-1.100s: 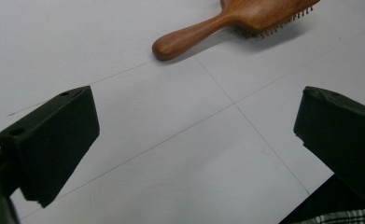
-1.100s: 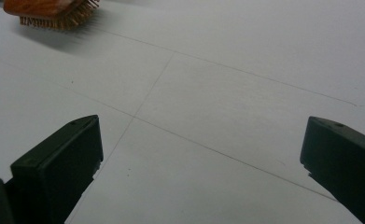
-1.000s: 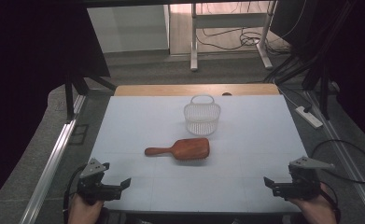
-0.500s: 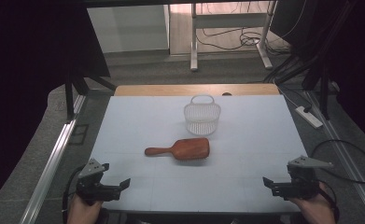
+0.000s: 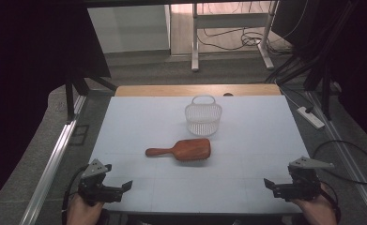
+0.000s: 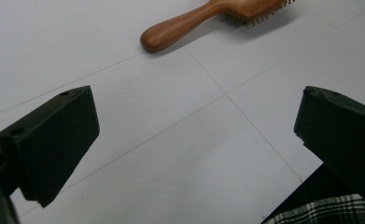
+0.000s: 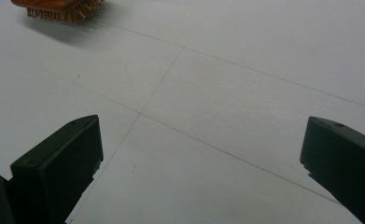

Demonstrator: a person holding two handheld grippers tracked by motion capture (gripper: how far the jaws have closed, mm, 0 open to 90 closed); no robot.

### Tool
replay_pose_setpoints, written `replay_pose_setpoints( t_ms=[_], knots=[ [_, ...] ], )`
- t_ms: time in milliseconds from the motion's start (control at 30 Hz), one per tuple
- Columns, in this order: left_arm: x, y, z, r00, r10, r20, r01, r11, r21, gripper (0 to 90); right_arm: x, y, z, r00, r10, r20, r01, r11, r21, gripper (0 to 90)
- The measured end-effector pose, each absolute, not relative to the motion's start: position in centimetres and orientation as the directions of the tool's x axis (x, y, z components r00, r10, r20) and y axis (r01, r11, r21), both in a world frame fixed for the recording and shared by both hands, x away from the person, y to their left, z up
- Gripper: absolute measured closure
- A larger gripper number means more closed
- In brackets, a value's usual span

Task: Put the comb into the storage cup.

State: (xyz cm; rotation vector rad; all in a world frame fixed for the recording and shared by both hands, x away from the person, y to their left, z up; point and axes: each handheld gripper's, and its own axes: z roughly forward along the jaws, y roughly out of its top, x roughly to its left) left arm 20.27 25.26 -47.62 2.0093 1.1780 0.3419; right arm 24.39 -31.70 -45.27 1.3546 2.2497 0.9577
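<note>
A brown wooden hairbrush (image 5: 183, 150) lies bristles down at the middle of the white table (image 5: 247, 140), handle pointing left. Just behind it stands a small white mesh basket (image 5: 203, 117) with its handle up. My left gripper (image 5: 122, 191) hovers at the near left corner, open and holding nothing. In the left gripper view the left gripper (image 6: 196, 135) has the hairbrush (image 6: 208, 18) beyond its jaws, handle end nearest. My right gripper (image 5: 271, 187) sits at the near right corner, open. In the right gripper view the right gripper (image 7: 199, 163) has the hairbrush's bristles (image 7: 61, 9) at the far left.
A wooden strip (image 5: 195, 90) borders the table's far edge. A metal rail (image 5: 54, 159) runs along the left side, and a power strip (image 5: 310, 117) and cables lie on the floor to the right. Plaid fabric (image 6: 325, 212) shows past the near table edge.
The left gripper has drifted very slightly left. The hairbrush, the basket and the right gripper have stayed put.
</note>
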Motion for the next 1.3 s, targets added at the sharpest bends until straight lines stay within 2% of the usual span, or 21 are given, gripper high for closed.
replay_pose_setpoints(
  t_ms=[433, 533, 1300],
  knots=[
    [21.2, 25.5, -47.4, 0.540, 0.820, -0.192, 0.639, -0.250, 0.728, 0.0, 24.3, -31.7, -45.2, -0.489, 0.871, 0.052, 0.635, 0.315, 0.705, 0.0],
    [21.4, 25.4, -47.3, 0.543, 0.822, -0.171, 0.636, -0.270, 0.723, 0.0, 24.3, -31.7, -45.2, -0.491, 0.870, 0.052, 0.634, 0.316, 0.706, 0.0],
    [24.2, 24.0, -47.1, 0.588, 0.787, -0.187, 0.651, -0.324, 0.686, 0.0, 24.5, -31.7, -45.3, -0.499, 0.865, 0.056, 0.638, 0.324, 0.698, 0.0]
  ],
)
